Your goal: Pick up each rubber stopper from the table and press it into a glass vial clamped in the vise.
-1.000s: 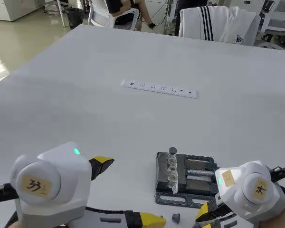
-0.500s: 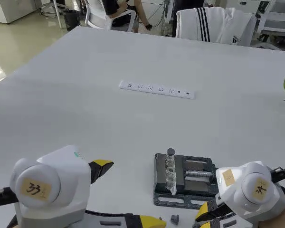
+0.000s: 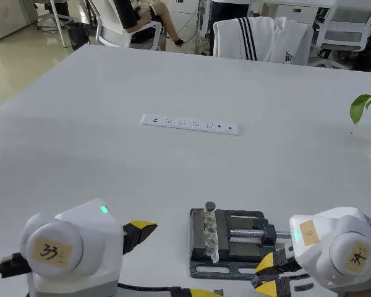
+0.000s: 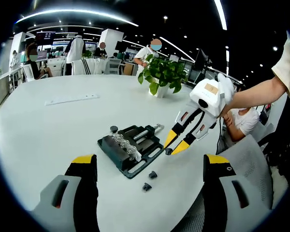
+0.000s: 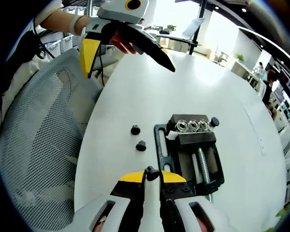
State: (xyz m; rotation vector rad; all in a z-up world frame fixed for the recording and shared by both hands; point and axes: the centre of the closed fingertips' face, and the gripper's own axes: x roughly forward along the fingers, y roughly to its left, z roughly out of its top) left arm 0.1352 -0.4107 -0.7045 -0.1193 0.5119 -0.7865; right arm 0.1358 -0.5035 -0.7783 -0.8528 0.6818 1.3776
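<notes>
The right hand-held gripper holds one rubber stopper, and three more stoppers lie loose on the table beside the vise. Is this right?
Not three: two loose stoppers lie beside the vise, as the right gripper view shows. The rest holds.

Two grippers being held low, one spread, one closed.
The left gripper [image 4: 150,166] is holding its jaws wide apart; the right gripper [image 5: 152,177] is pinching a rubber stopper [image 5: 151,172] between its yellow tips.

Open-plan office, large white table [image 3: 80,124], mesh chair [image 5: 38,135], power strip [image 3: 190,124], potted plant [image 4: 159,77], ceiling strip lights [image 4: 220,14]
</notes>
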